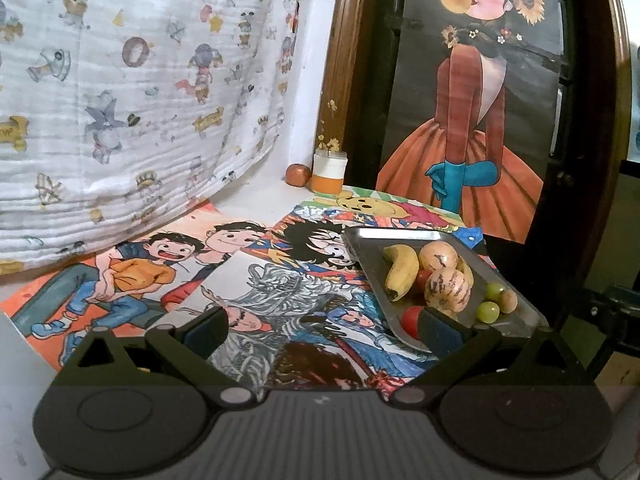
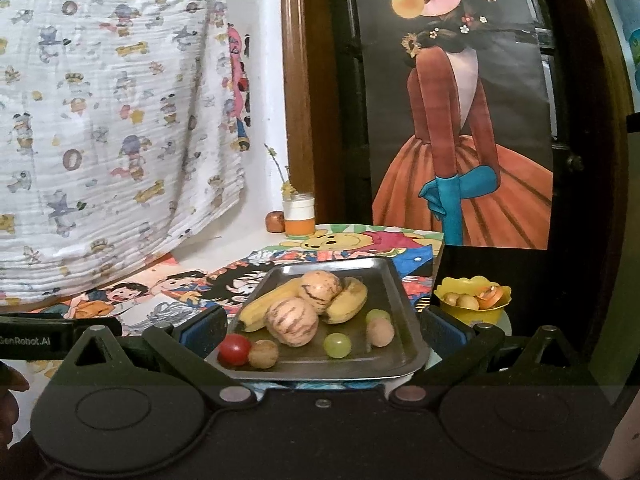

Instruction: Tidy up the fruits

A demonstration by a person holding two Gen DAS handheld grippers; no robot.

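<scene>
My left claw (image 1: 320, 330) hangs wide open over the cartoon mat (image 1: 256, 280), nothing between its jaws. Its right finger (image 1: 442, 330) sits at the near corner of the tray (image 1: 370, 268), just in front of a tomato (image 1: 411, 320) and partly hiding it; I cannot tell whether it touches the rim. Ahead and to the right of this claw the tray carries a banana (image 1: 402, 276), two striped melons (image 1: 447, 290) stacked close, two grapes (image 1: 488, 312) and a small brown nut (image 1: 508, 301). Far ahead, against the wall, stand a jar (image 1: 329, 172) and a small orange fruit (image 1: 298, 175) side by side.

My right claw (image 2: 322, 334) is also spread wide and empty, and the tray (image 2: 394, 300) lies straight ahead between its fingers. The left finger (image 2: 202, 330) is just beside the tray's near left corner, where the tomato (image 2: 234, 349) and a nut (image 2: 263, 354) touch each other. The melons (image 2: 292, 320) lie in the middle with a banana (image 2: 264, 306) on the left and another (image 2: 348, 300) on the right. A grape (image 2: 337, 345) sits near the front rim, with a second nut (image 2: 380, 332) just beside it on the right. Beyond the right finger (image 2: 444, 332) stands a yellow bowl (image 2: 472, 312) holding a few small round fruits and an orange piece. The other claw's black body enters at the far left.
</scene>
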